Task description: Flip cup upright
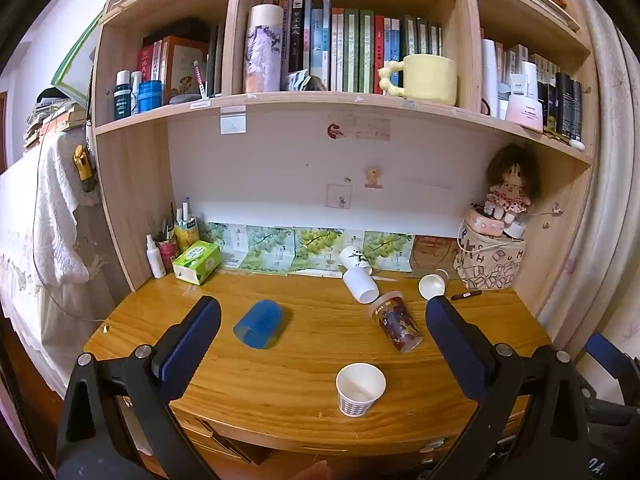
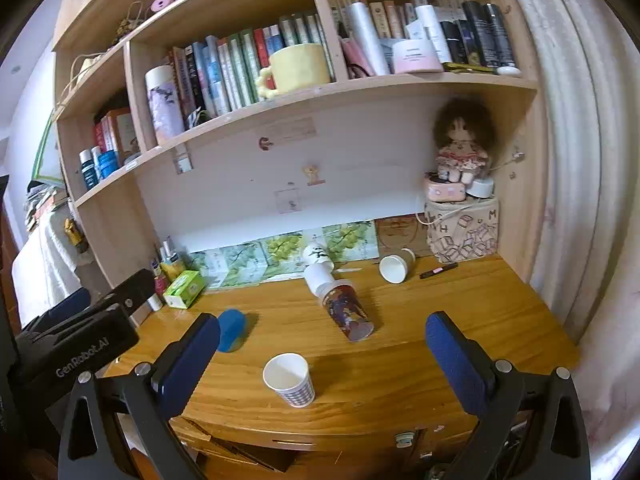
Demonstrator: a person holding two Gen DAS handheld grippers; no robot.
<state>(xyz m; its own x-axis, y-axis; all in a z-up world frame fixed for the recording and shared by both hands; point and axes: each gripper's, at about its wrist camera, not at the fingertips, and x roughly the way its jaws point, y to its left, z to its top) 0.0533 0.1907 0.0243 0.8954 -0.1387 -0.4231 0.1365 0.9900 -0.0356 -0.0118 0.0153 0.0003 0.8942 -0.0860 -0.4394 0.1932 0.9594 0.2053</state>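
Observation:
Several cups are on the wooden desk [image 1: 312, 360]. A white paper cup with a checked base [image 1: 359, 389] [image 2: 289, 384] stands upright near the front edge. A blue cup [image 1: 259, 323] [image 2: 231, 330], a dark printed cup [image 1: 397, 324] [image 2: 347, 311], a white cup [image 1: 360, 284] [image 2: 319, 275] and a brown paper cup [image 1: 433, 283] [image 2: 396, 266] lie on their sides. A panda cup [image 1: 354, 258] stands at the back. My left gripper [image 1: 323, 320] and right gripper [image 2: 323, 334] are open and empty, above the front edge.
A green tissue box [image 1: 197, 262], a pen holder and bottles [image 1: 168, 240] stand at the back left. A patterned box with a doll [image 1: 490, 258] stands at the back right, with a dark pen [image 1: 466, 295] before it. Shelves of books hang above. A curtain [image 2: 580, 200] is right.

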